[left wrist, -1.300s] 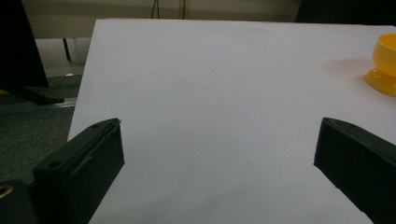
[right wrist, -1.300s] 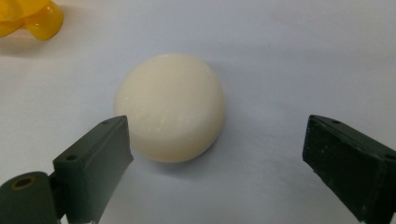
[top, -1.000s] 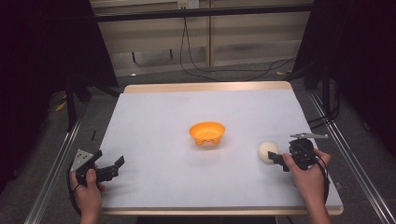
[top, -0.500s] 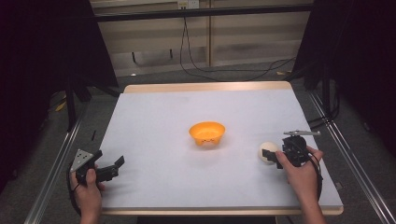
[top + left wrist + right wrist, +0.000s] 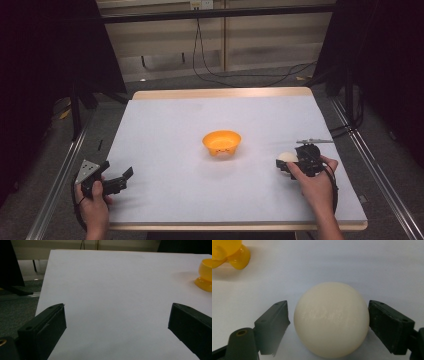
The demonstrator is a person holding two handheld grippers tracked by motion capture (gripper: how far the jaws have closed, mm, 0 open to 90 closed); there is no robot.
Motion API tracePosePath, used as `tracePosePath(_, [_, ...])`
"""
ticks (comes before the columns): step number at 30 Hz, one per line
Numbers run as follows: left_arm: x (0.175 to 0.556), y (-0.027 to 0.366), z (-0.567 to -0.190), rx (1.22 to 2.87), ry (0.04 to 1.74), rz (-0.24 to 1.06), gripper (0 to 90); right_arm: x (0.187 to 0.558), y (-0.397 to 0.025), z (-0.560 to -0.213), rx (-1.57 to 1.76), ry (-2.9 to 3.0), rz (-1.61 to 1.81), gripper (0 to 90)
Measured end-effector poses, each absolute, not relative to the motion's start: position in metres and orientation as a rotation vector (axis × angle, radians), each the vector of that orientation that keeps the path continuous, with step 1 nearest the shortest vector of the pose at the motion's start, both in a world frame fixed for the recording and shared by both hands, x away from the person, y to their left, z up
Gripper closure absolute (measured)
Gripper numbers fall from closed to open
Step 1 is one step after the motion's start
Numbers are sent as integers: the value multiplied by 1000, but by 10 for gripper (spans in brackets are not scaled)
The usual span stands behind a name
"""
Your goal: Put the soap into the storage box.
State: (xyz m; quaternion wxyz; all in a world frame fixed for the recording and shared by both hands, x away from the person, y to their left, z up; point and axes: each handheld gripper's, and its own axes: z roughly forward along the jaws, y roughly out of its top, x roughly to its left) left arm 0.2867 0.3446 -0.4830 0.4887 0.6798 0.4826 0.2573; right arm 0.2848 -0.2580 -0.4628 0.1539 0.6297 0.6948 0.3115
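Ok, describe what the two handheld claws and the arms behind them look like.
Both are black tools with two blocky, flat-faced jaws. The left claw carries a grey three-cornered plate on top; the right claw has a thin grey bar above it. A dark cable loops from each by the wrist. The forearms are bare, with no sleeves visible.

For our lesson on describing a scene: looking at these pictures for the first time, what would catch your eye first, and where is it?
The bright orange bowl stands out at the middle of the pale table. Next comes the cream ball near the table's right side, sitting between the fingers of the right gripper, with a slight gap on the left. The left gripper rests open near the front left corner.
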Motion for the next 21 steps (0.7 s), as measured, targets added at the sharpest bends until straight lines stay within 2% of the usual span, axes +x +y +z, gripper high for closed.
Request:
tracePosePath(7, [287, 345, -483, 1653, 1172, 624, 14, 287, -257, -468, 1816, 1992, 854, 215])
tracePosePath(21, [287, 344, -483, 1652, 1172, 623, 13, 289, -256, -472, 1827, 1998, 848, 234])
